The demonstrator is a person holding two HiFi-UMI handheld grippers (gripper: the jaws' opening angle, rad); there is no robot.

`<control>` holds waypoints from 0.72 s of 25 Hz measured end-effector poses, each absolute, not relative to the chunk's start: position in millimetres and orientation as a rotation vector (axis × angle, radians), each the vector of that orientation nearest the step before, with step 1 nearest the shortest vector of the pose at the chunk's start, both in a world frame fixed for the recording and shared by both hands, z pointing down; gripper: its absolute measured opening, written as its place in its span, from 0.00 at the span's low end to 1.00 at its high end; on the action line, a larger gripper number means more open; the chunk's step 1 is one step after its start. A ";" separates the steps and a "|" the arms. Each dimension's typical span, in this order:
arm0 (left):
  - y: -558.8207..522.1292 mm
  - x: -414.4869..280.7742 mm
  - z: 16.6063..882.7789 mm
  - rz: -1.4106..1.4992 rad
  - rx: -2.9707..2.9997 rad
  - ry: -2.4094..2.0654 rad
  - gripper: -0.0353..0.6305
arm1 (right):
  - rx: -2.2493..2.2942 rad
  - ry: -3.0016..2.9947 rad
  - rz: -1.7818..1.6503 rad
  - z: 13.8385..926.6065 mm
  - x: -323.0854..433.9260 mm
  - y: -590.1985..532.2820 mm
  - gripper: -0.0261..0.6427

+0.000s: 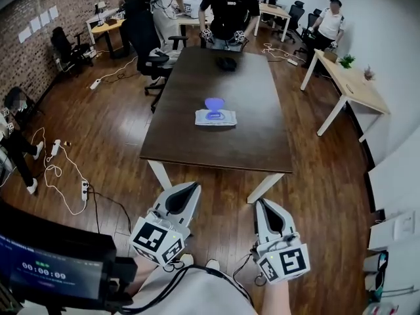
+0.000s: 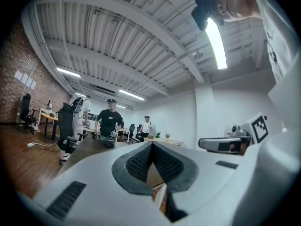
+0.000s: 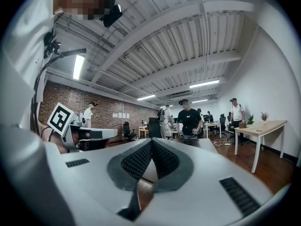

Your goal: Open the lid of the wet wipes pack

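Observation:
The wet wipes pack [image 1: 215, 117] lies flat near the middle of the dark table [image 1: 197, 143], and its blue lid [image 1: 214, 104] stands up from it. Both grippers are well short of the table, over the floor near its front edge. My left gripper [image 1: 190, 188] [image 2: 151, 144] points level at the table with its jaws closed together and nothing between them. My right gripper [image 1: 261, 203] [image 3: 151, 141] is beside it, also shut and empty. The pack is hidden behind the jaws in both gripper views.
A small black object [image 1: 226, 63] lies at the table's far end, where a person in a black shirt [image 1: 229, 8] stands holding grippers. Office chairs [image 1: 147, 41] stand at the left. A light wooden desk [image 1: 351, 84] is at the right. Cables and power strips [image 1: 84, 190] lie on the floor.

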State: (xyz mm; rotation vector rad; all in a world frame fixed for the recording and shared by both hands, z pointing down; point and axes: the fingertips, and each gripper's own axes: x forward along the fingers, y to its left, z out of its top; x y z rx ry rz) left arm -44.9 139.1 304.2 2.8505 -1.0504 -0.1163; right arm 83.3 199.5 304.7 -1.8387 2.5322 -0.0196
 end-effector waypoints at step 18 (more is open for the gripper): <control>134.1 -47.9 302.2 -0.099 2.829 -1.097 0.06 | -1.794 2.546 0.001 299.1 81.5 188.7 0.05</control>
